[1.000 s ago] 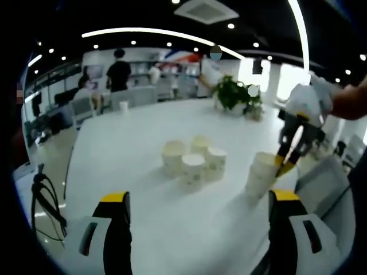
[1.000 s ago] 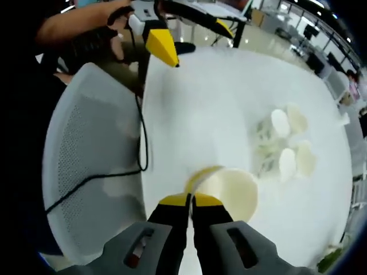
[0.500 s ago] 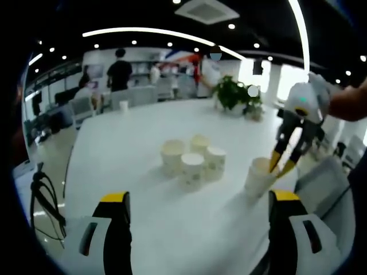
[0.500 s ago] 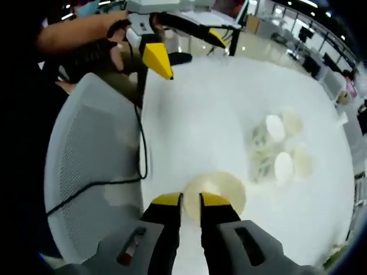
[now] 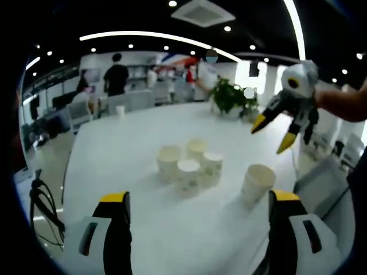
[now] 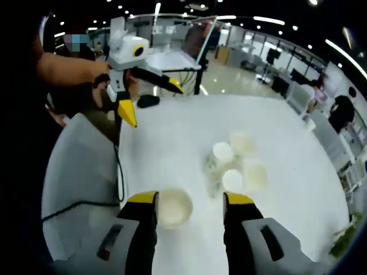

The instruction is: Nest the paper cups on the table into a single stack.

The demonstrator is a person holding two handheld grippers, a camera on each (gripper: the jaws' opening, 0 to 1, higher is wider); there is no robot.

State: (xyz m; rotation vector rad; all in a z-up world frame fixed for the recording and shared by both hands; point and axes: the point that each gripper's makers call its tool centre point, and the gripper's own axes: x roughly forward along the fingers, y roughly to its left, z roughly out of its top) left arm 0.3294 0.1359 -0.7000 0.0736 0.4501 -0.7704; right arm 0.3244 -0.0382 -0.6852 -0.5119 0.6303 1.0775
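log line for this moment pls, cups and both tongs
right tongs: open, raised above lone cup stack | left tongs: open, empty | four-cup cluster: untouched on table | nesting: unfinished

The setting is an open-plan office. A large round white table (image 5: pixel 114 149) stands in a wide room under a dark ceiling with recessed spotlights, long curved light strips (image 5: pixel 143 35) and a square ceiling air-conditioning vent (image 5: pixel 200 11). A green potted plant (image 5: pixel 229 94) sits at the table's far edge. Beyond it, standing people (image 5: pixel 116 74) gather near grey office chairs (image 5: pixel 135 98). A white mesh chair (image 6: pixel 74 166) stands beside the table's near edge.
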